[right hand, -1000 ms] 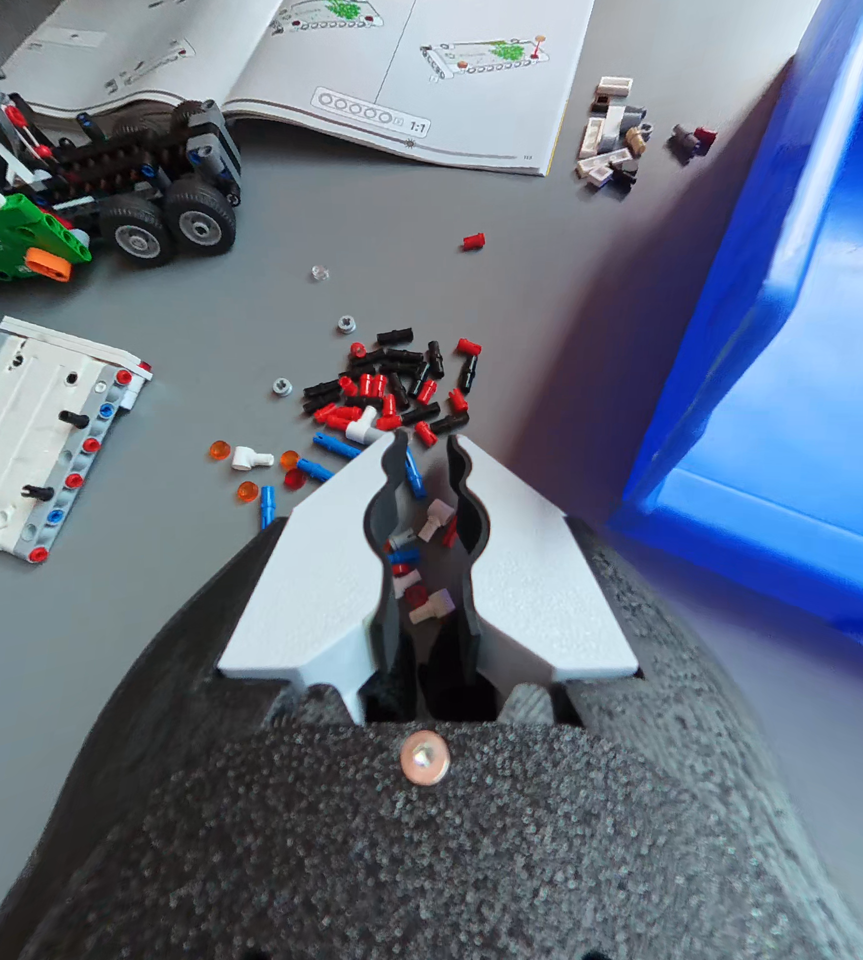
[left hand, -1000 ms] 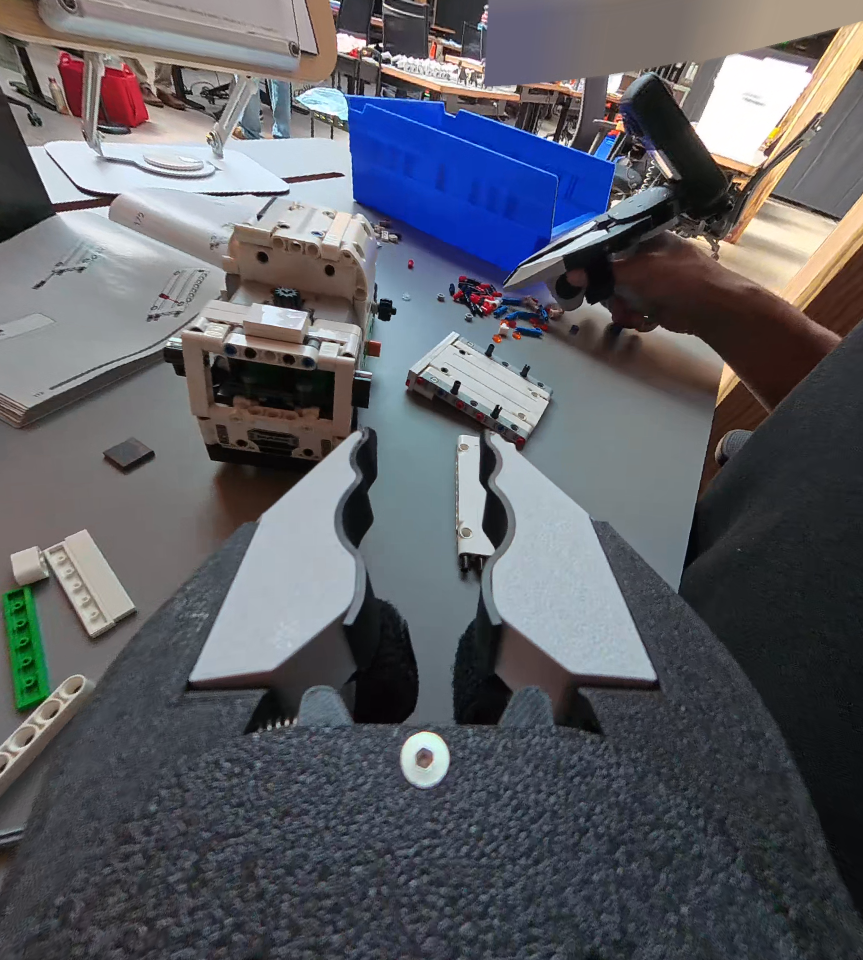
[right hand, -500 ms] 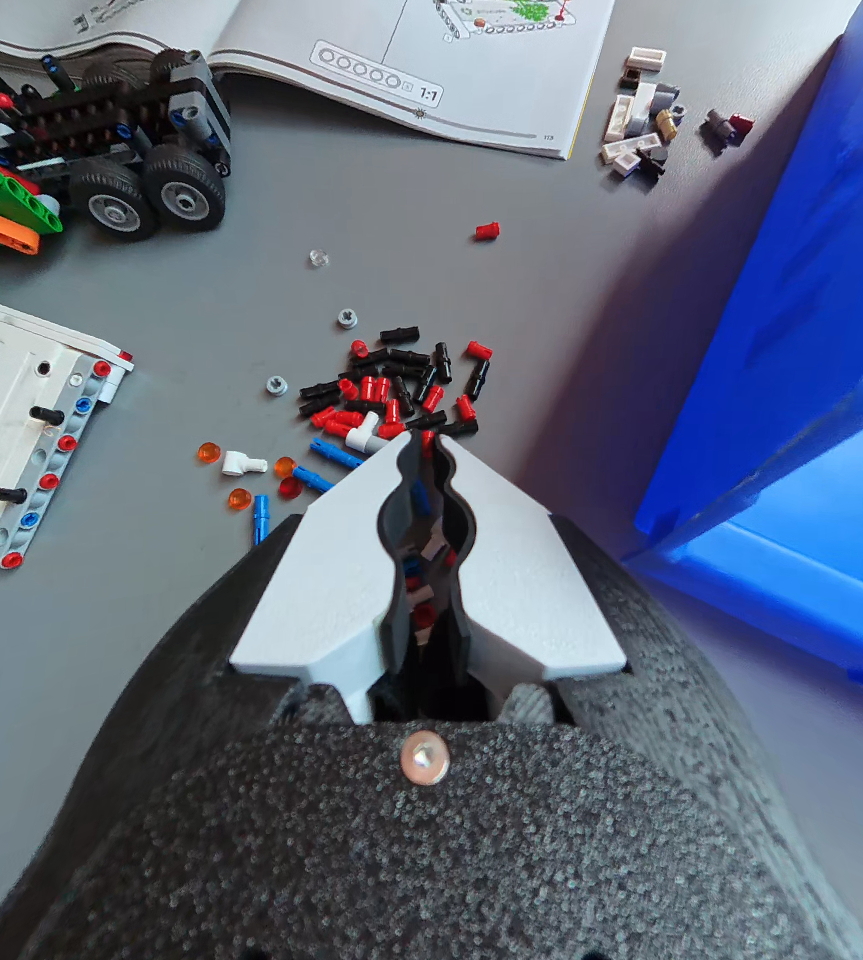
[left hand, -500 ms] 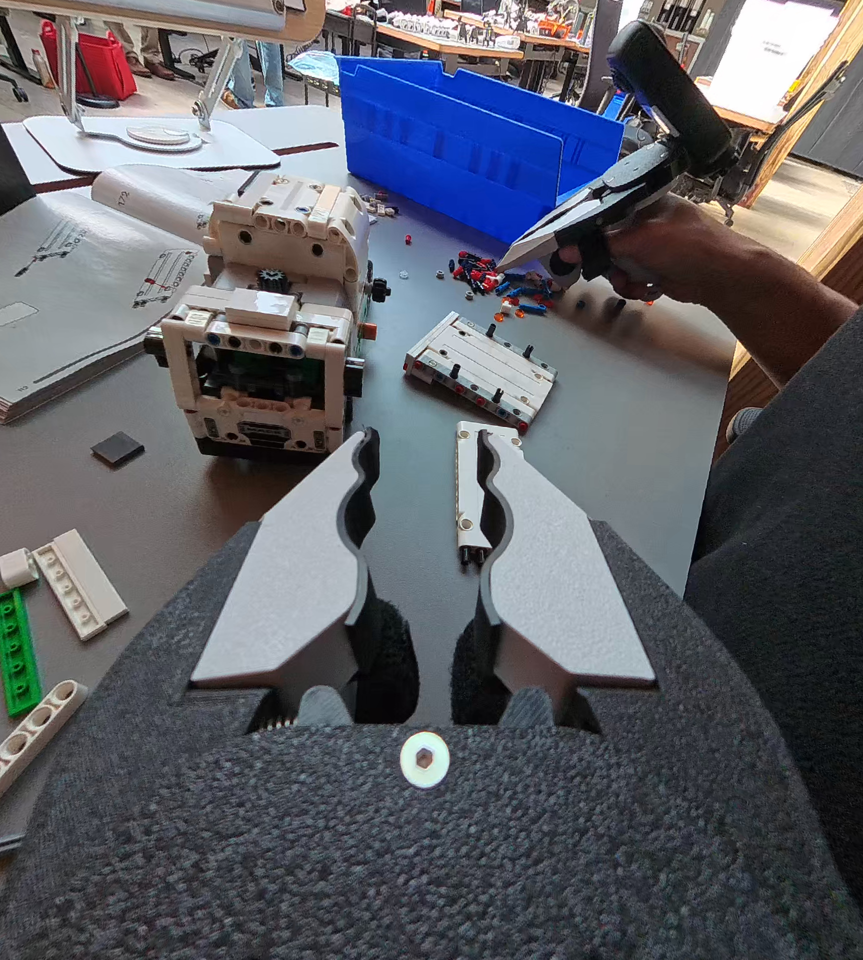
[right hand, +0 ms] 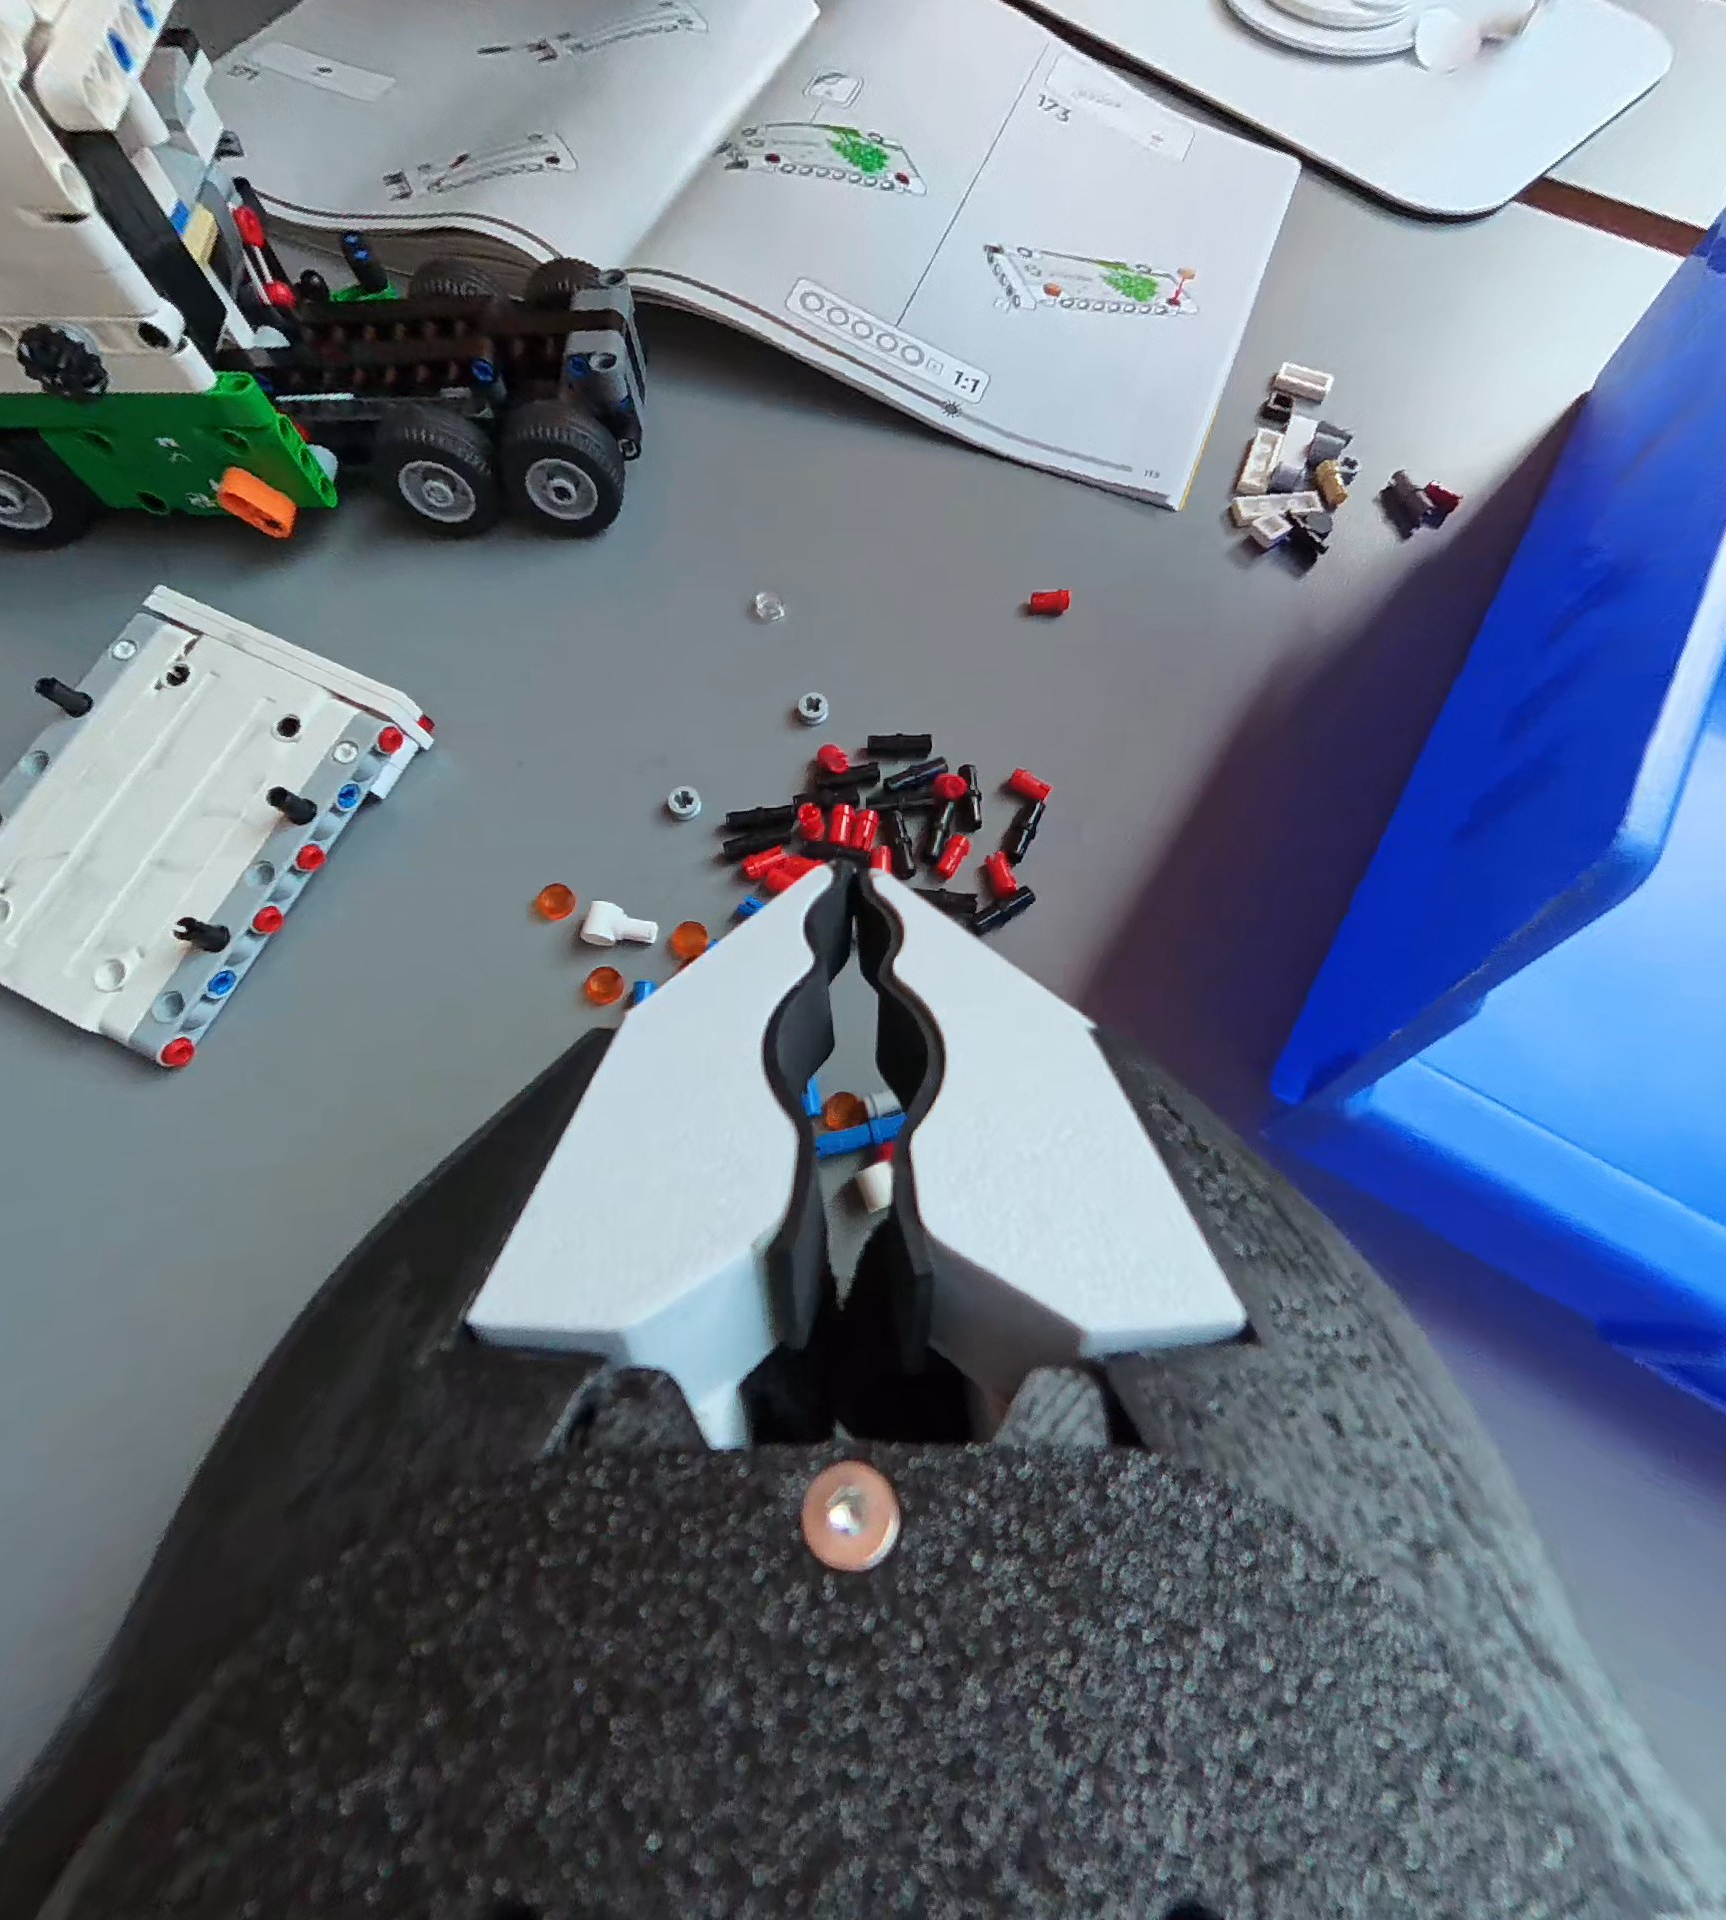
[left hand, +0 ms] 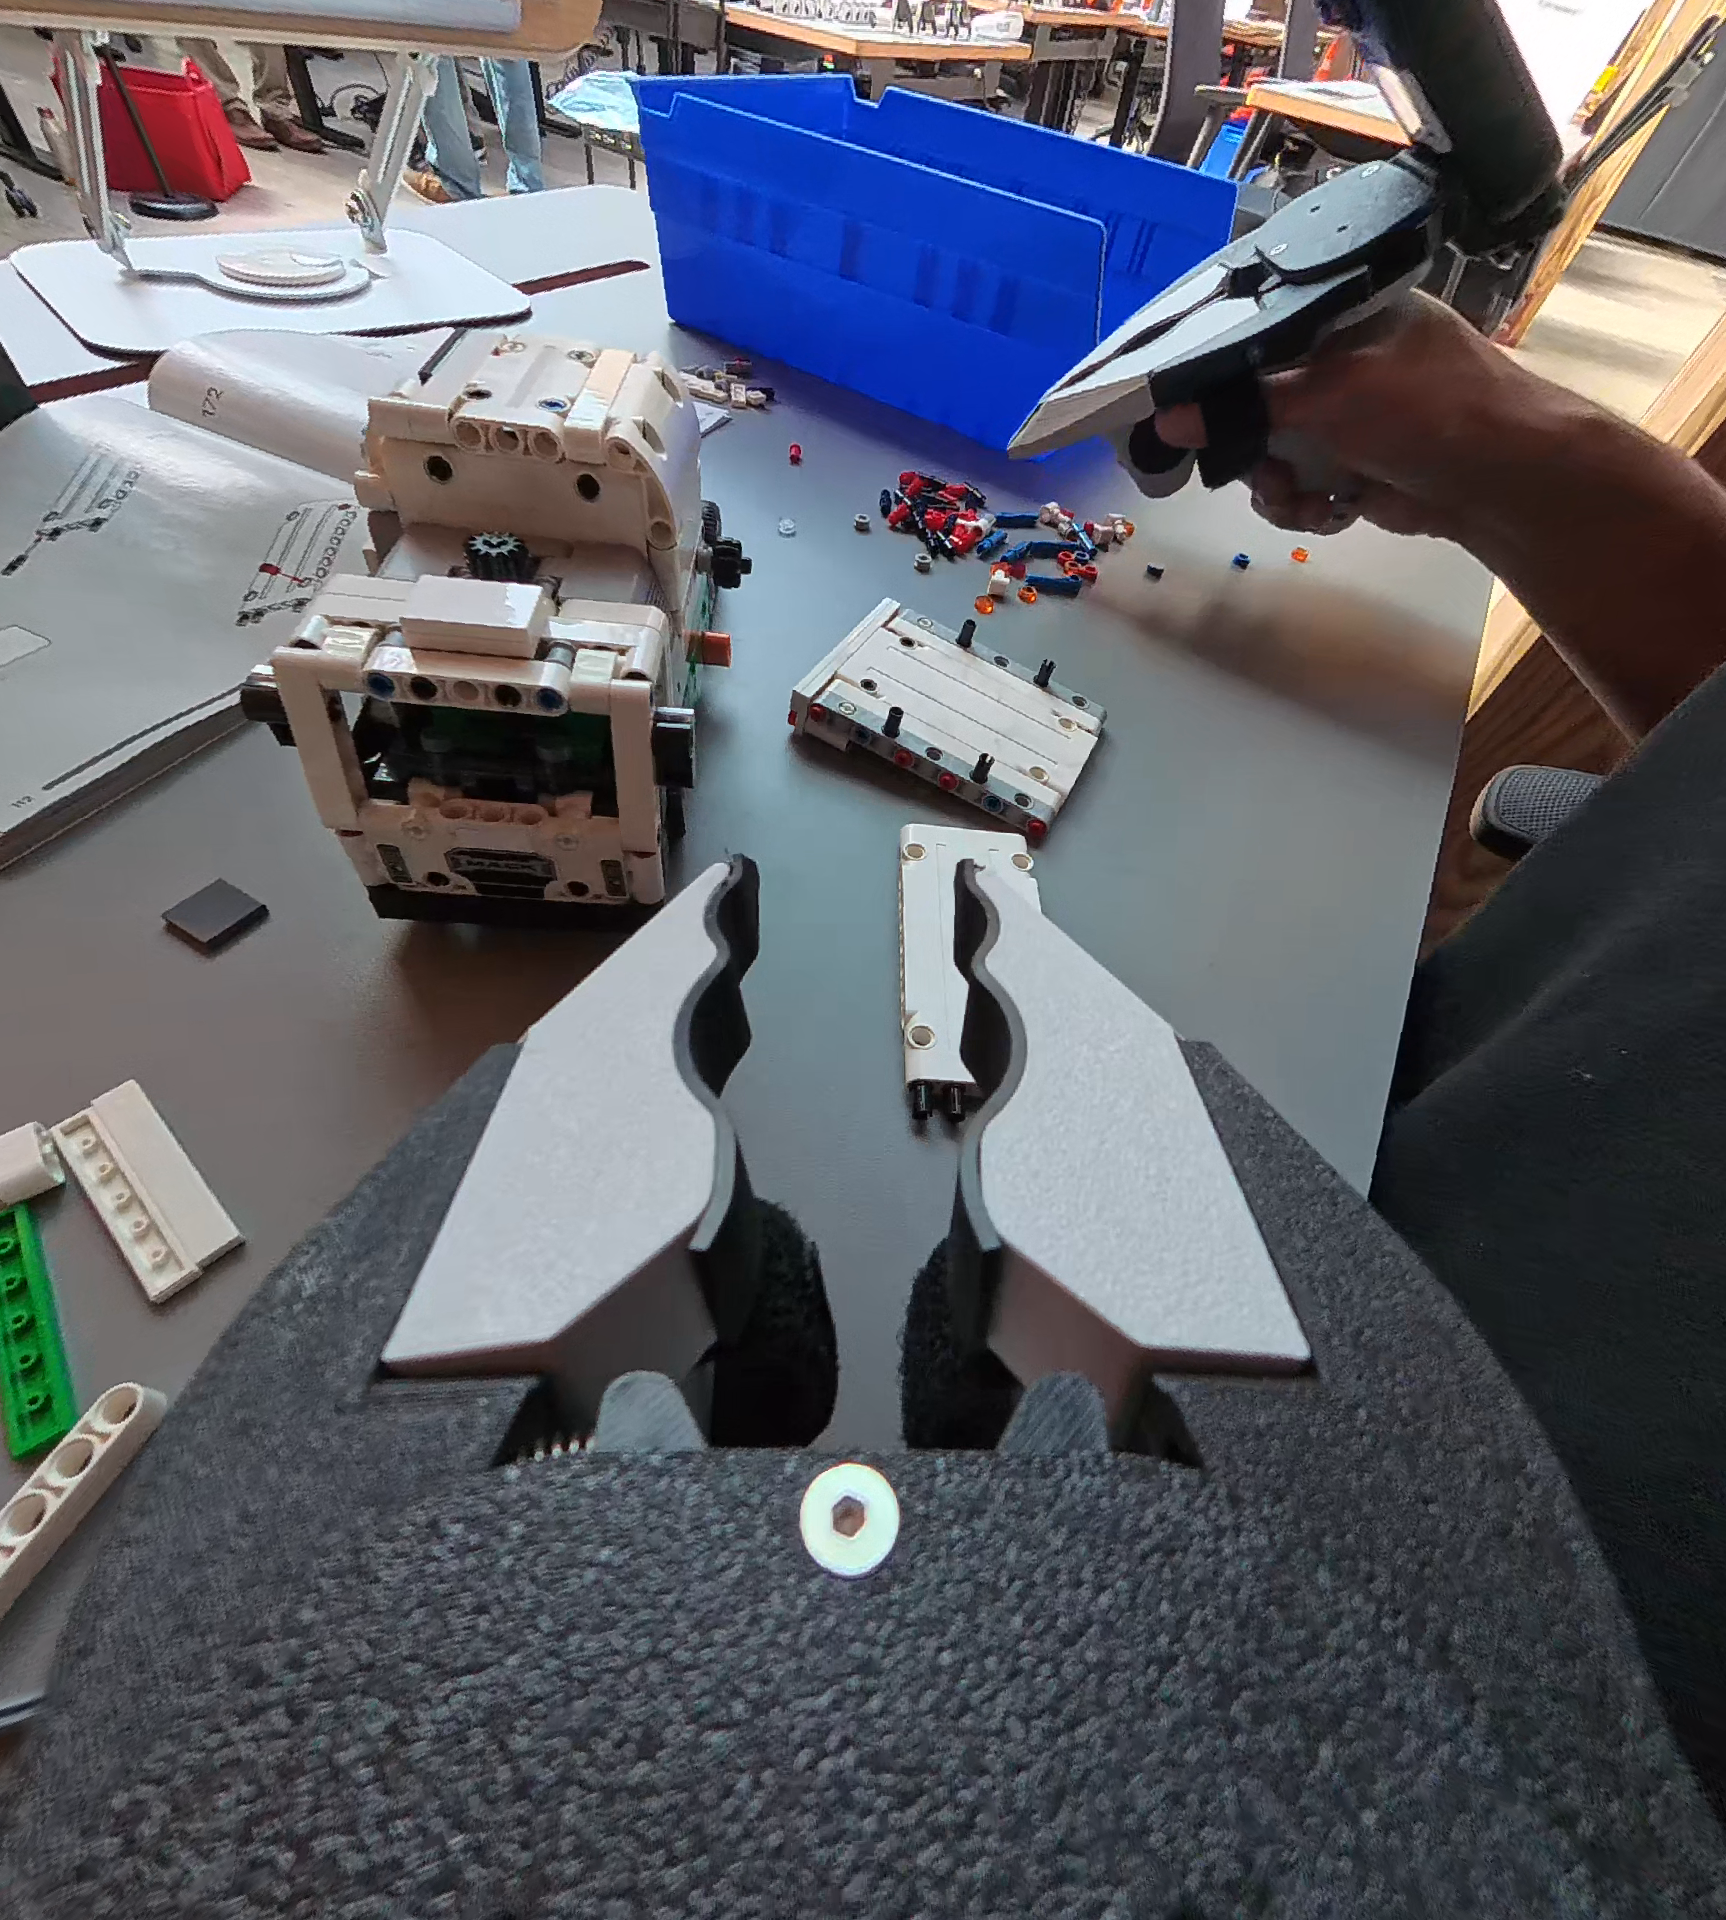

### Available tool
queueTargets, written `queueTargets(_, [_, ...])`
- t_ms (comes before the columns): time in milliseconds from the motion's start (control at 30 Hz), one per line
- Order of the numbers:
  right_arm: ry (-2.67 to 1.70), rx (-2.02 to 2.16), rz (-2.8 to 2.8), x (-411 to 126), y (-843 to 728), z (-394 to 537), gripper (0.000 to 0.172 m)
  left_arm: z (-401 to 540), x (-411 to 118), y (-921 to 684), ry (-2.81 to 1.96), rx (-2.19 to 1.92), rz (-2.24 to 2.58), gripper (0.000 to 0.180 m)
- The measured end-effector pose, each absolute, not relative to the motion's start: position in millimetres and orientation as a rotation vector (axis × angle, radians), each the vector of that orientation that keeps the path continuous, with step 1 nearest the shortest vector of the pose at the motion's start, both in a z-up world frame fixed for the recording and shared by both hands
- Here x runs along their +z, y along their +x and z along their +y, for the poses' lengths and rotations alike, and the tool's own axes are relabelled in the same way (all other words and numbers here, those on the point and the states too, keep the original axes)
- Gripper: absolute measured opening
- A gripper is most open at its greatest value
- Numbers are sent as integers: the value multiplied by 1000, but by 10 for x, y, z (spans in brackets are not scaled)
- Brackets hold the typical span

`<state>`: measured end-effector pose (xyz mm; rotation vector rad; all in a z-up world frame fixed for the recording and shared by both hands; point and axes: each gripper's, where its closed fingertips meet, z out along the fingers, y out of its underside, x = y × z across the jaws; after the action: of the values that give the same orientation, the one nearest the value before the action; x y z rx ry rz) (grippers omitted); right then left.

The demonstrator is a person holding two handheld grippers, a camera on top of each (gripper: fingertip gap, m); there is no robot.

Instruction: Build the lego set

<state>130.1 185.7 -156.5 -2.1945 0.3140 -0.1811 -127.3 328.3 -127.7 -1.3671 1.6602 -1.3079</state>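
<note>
The left gripper [left hand: 854, 883] hung low over the dark surface [left hand: 1202, 935], its jaws standing apart with nothing between them. A narrow white panel [left hand: 926, 956] lay flat on the surface just beside the right finger, partly hidden under it. The white toy truck [left hand: 506, 665] stood near, ahead to the left. The right gripper [right hand: 851, 881] was raised above the heap of red and black pins [right hand: 900, 810], jaws closed tip to tip; whether a pin was pinched could not be told. A blue bin [right hand: 1565, 831] stood alongside.
</note>
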Motion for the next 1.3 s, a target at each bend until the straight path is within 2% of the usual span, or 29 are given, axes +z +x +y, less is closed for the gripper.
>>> queueTargets(133, [-2215, -247, 367, -1584, 1456, 1939, 13, 3264, -1258, -1289, -1337, -1302, 1660, 36])
queueTargets(267, [-2252, -292, 400, -1680, 1514, 2077, 15, 3262, -1232, -1304, -1323, -1317, 1648, 36])
queueTargets(667, [-2289, -171, 482, -1864, 1567, 2184, 14, 3271, -1181, -1328, -1327, -1394, 1626, 36])
queueTargets(967, [-2302, -155, 461, -1886, 1574, 2211, 7, 3271, -1226, -1300, -1365, -1392, 1650, 36])
queueTargets(1167, [-2239, -153, 379, -1715, 1498, 2273, 7, 3274, -1249, -1286, -1381, -1379, 1659, 36])
queueTargets(1300, [-2167, -56, 97, -1422, 1010, 2367, 7, 3283, -1243, -1285, -1380, -1376, 1651, 35])
